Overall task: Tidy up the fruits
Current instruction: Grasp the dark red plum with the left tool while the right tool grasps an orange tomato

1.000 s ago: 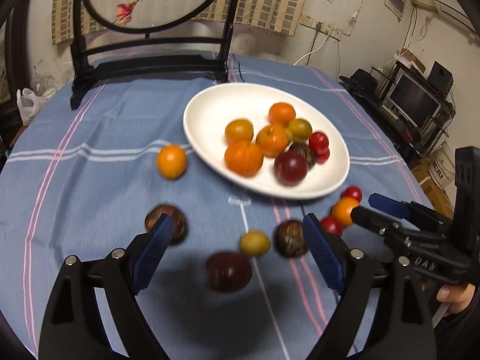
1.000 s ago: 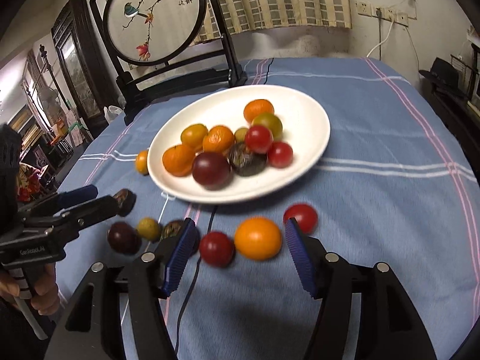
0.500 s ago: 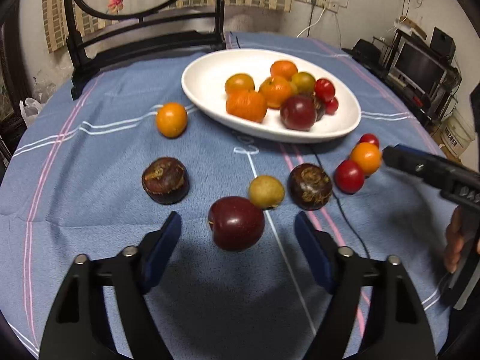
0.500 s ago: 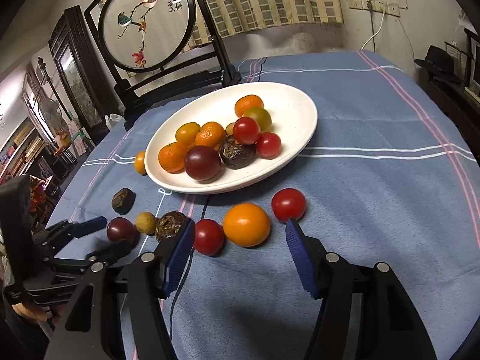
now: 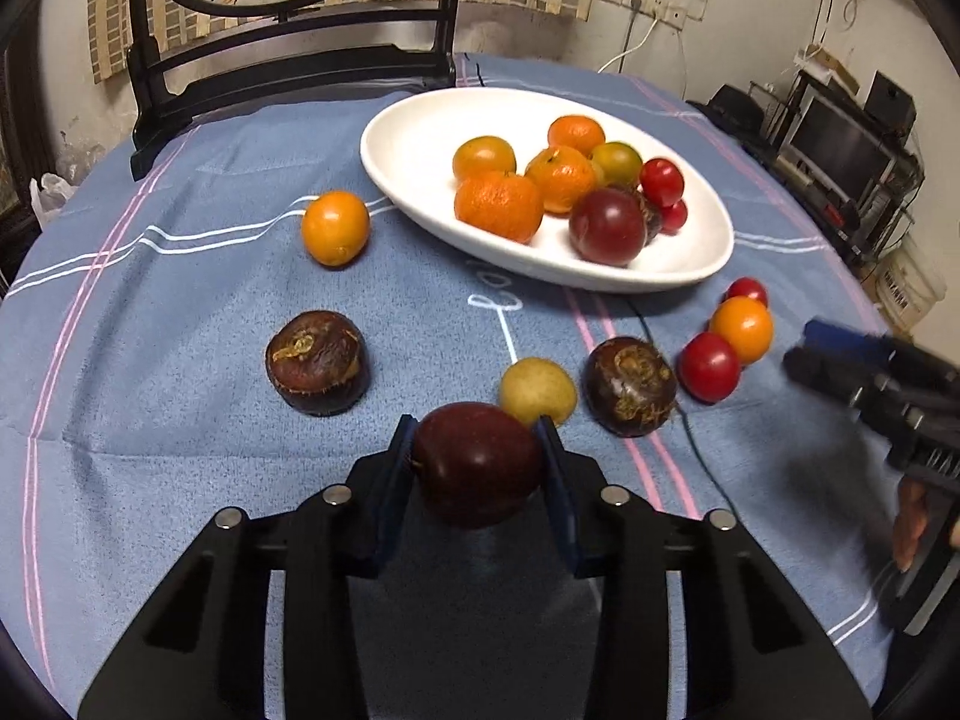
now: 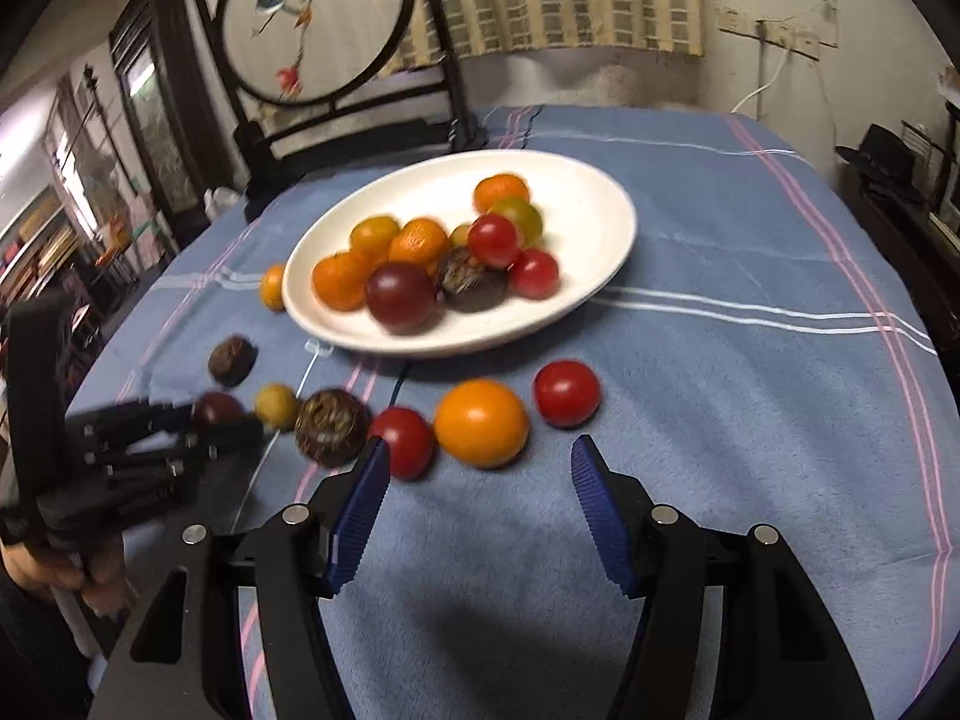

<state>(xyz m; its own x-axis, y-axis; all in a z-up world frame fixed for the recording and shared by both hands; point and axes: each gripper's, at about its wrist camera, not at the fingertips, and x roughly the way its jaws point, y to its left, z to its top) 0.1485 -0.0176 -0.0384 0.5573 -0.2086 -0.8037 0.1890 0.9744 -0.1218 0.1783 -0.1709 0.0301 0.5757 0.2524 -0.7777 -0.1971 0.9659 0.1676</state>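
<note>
Two tools are mine. My left tool (image 5: 477, 462) squeezes a round dark red plum (image 5: 477, 465), low over the blue worktop (image 5: 180, 450). My right tool (image 6: 474, 501) is wide apart, just behind a smooth orange fruit (image 6: 481, 423).

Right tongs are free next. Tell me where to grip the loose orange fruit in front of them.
Grip the orange fruit across its widest middle, descending from above. It is round, with a red tomato close on one side, so slip the right tongs in carefully.

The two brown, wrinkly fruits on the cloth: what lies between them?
Bare blue cloth mostly, then a small yellow fruit beside the right brown fruit; the left brown fruit sits alone. Left wrist view.
</note>
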